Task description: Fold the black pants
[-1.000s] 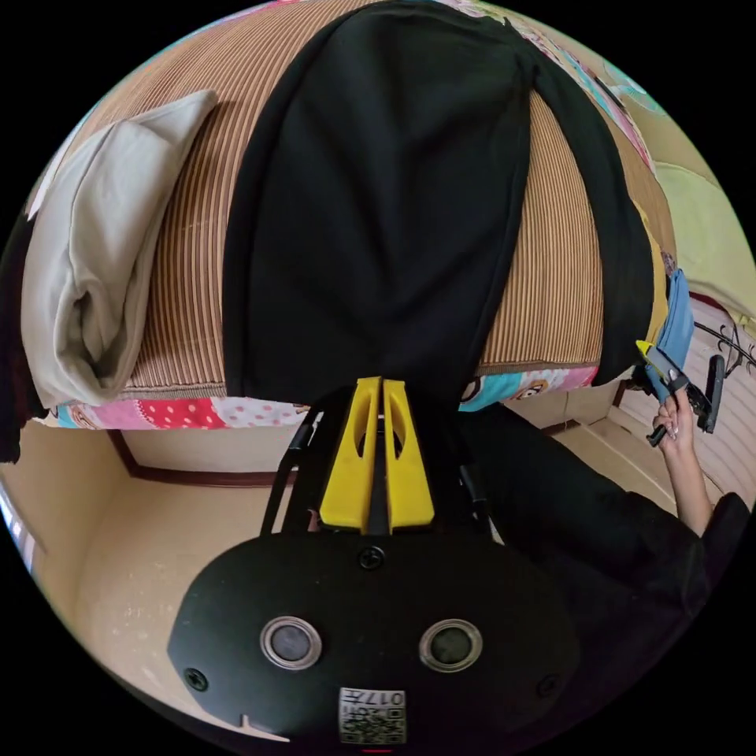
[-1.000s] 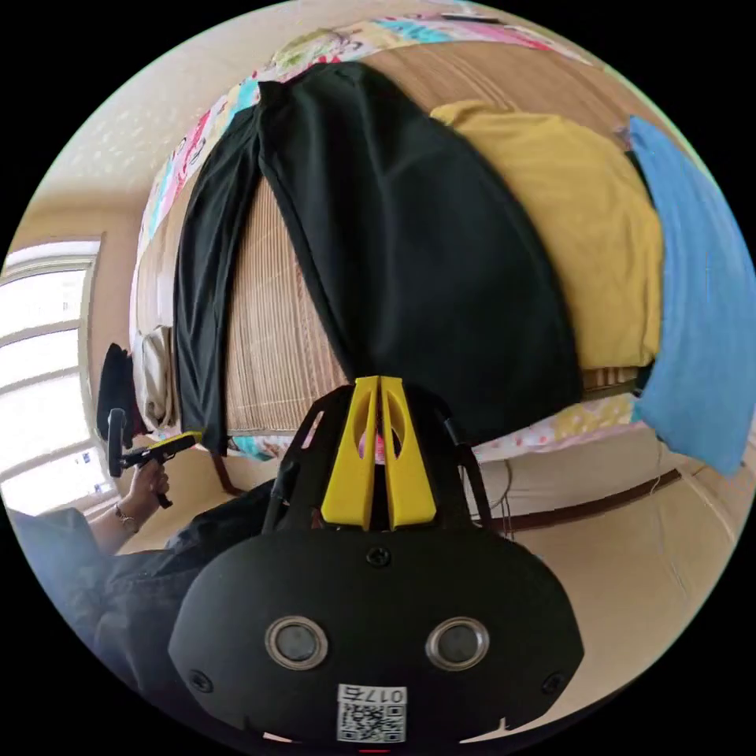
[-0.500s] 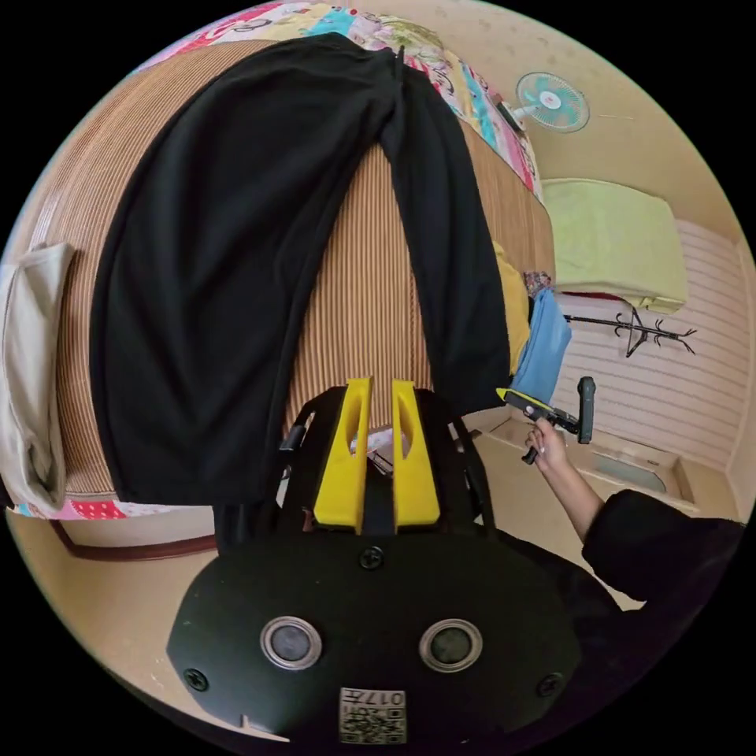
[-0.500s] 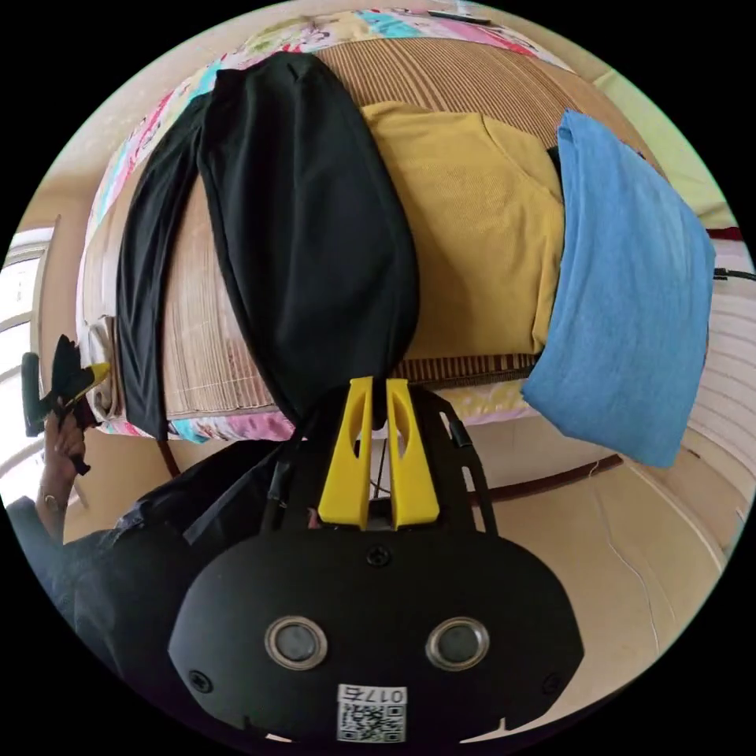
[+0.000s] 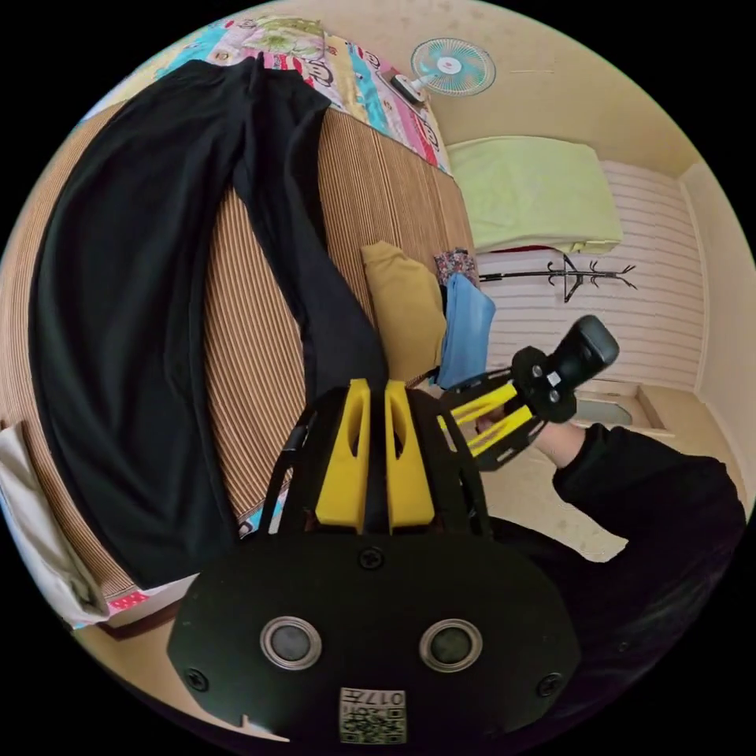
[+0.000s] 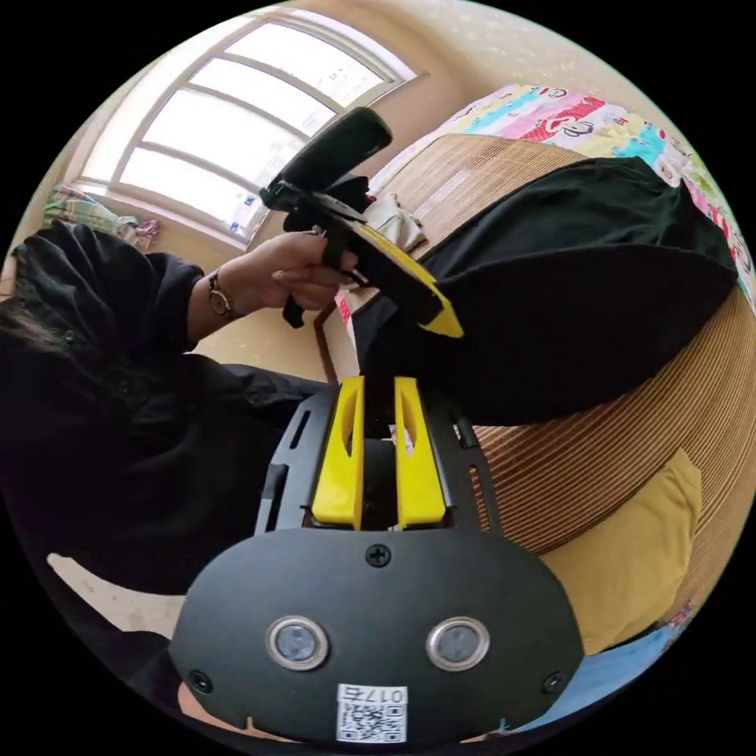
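The black cloth pants [image 5: 126, 315] are spread unfolded on the striped mat [image 5: 260, 370]; folding is not begun. Both the left gripper [image 5: 370, 390] and the right gripper [image 6: 379, 386] are held slightly parted, gripping nothing.

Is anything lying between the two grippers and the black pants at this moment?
Nothing visible does. The black pants lie spread on the striped mat, and both the left gripper and the right gripper sit at the hem of one leg. The yellow garment lies off to the side.

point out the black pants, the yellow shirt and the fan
black pants [image 5: 118, 331], left gripper view, on the wide leg lying over the striped mat
yellow shirt [image 5: 405, 311], left gripper view, on the middle of the folded cloth
fan [image 5: 453, 67], left gripper view, on its round guard
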